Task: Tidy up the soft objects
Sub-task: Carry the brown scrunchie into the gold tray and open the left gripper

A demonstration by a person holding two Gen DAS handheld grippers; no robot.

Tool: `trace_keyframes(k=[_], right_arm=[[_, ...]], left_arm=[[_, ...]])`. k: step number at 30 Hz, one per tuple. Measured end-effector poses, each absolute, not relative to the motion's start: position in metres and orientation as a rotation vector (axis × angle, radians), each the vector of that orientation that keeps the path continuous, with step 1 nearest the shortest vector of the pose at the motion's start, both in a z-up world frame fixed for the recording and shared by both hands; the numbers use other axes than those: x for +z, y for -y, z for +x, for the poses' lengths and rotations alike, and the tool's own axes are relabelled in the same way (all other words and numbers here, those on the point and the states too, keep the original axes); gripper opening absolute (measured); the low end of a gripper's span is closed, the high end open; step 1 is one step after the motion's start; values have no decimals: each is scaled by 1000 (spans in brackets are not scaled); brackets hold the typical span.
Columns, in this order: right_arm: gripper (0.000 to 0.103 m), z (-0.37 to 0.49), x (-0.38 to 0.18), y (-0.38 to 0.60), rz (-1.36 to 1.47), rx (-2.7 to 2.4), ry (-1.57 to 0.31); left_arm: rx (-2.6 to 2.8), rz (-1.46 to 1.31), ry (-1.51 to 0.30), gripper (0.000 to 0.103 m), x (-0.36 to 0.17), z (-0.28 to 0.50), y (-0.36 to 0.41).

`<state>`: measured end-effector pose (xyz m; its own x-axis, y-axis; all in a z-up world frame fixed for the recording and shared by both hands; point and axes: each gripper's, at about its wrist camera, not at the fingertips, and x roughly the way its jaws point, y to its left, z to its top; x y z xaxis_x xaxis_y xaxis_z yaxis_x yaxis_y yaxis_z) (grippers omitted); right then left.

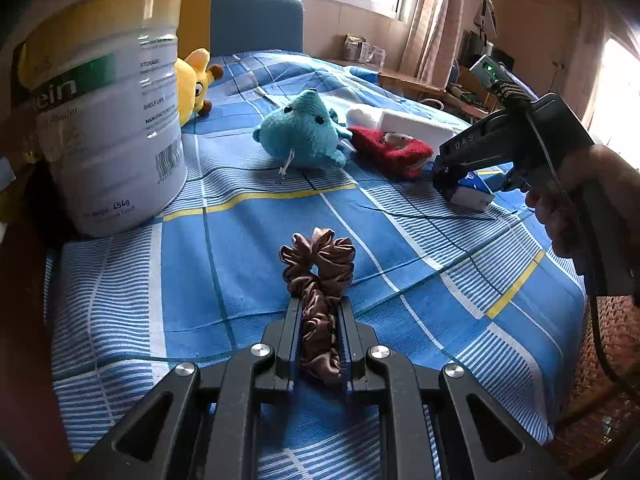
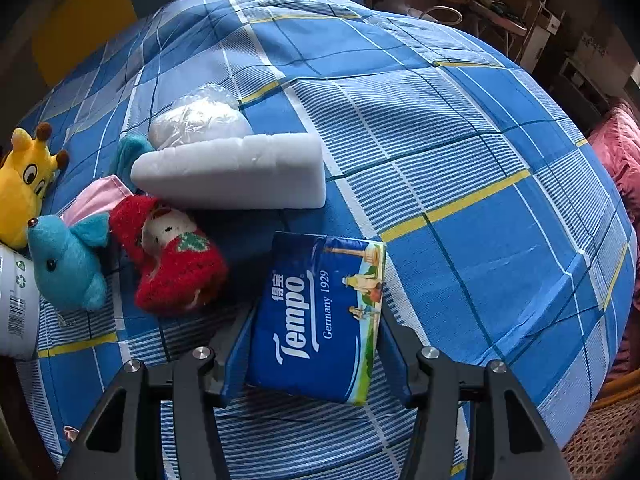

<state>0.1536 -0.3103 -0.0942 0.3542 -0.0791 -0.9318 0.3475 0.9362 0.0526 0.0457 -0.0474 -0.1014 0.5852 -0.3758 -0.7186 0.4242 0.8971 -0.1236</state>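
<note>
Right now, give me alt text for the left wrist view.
The left hand-held gripper pinches a brown scrunchie over a blue plaid cloth. Beyond lie a blue plush, a red plush and a tall can.

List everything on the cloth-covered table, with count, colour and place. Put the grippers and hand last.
Satin scrunchie: one, brown, near table edge, between the left fingers.
Tempo tissue pack: one, blue, between the right fingers.
Plush elephant: one, teal, mid-table.
Knitted doll: one, red, right of the elephant.
Plush giraffe: one, yellow, behind the tin.
Foam block: one, white, behind the doll.
Plastic-wrapped bundle: one, clear-white, behind the foam.
Powder tin: one, white and yellow, upright, left side.
Checked tablecloth: one, blue.
Left gripper: black, shut on the scrunchie.
Right gripper: black, around the pack.
Right hand: one, holding that gripper.
</note>
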Motion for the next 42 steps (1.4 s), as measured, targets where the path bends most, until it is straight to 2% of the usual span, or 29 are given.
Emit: trace_keyframes(k=[29, 42], right_arm=[[56, 150, -94, 278, 119, -278, -1168], [56, 148, -94, 278, 109, -274, -1161]], left_arm=[[-426, 66, -860, 13, -96, 39, 43], [-319, -109, -808, 13, -36, 17, -29]])
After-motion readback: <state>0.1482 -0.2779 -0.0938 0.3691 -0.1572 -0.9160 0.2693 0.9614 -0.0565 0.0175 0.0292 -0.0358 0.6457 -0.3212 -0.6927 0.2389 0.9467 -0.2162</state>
